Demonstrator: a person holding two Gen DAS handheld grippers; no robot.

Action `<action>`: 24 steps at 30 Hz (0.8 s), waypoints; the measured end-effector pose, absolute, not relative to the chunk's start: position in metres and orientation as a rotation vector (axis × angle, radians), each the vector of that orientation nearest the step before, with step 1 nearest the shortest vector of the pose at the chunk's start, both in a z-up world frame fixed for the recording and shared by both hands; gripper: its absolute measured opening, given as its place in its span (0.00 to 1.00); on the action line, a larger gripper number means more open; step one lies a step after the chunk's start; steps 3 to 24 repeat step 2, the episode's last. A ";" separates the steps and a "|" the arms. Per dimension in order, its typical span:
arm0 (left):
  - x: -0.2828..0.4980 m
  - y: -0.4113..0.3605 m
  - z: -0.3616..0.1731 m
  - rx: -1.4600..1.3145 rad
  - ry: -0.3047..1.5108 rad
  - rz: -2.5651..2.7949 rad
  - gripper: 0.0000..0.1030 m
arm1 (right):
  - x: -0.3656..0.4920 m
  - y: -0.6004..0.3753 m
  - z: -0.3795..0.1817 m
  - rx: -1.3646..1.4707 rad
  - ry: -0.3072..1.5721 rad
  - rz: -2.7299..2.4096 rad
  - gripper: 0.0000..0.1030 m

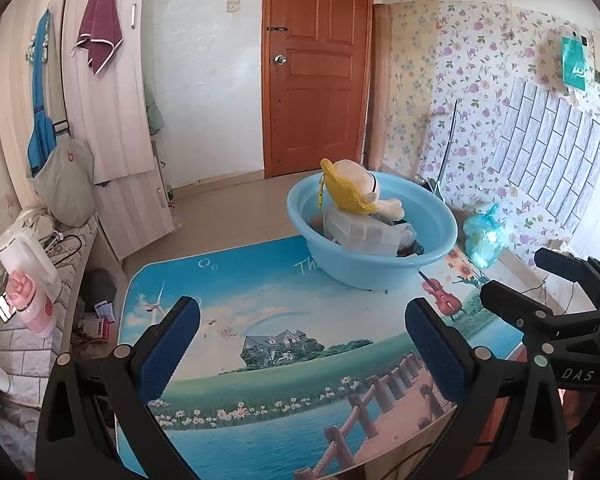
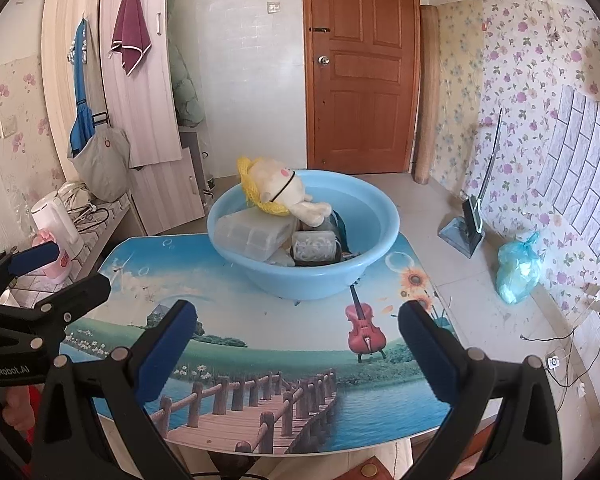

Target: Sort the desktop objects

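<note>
A light blue basin (image 1: 440,236) (image 2: 376,216) stands at the far side of the picture-printed table (image 1: 260,320) (image 2: 260,320). In it lie a cream plush toy with a yellow knitted hat (image 1: 356,192) (image 2: 280,192), a clear plastic compartment box (image 1: 360,234) (image 2: 252,236) and a small clear container (image 2: 314,248). My left gripper (image 1: 302,320) hovers open over the near half of the table, nothing between its fingers. My right gripper (image 2: 298,322) is open too, empty, short of the basin. Each gripper shows at the edge of the other's view.
A wooden door (image 2: 364,68) is behind the table. A low shelf on the left holds a white kettle (image 1: 24,256) and a pink appliance (image 1: 32,300). A blue plastic bag (image 2: 516,268) and a floor cleaner (image 2: 468,224) sit on the floor at right.
</note>
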State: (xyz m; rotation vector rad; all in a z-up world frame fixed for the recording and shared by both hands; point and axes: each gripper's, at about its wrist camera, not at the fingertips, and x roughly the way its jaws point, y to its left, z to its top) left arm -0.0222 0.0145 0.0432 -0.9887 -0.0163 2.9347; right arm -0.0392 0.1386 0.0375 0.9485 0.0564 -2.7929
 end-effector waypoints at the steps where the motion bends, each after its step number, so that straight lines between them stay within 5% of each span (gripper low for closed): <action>1: -0.022 0.015 0.043 -0.987 -0.011 2.936 1.00 | -0.039 0.139 0.038 0.948 0.057 -2.792 1.00; 24: -0.022 0.015 0.044 -0.988 -0.010 2.934 1.00 | -0.039 0.139 0.038 0.948 0.058 -2.792 1.00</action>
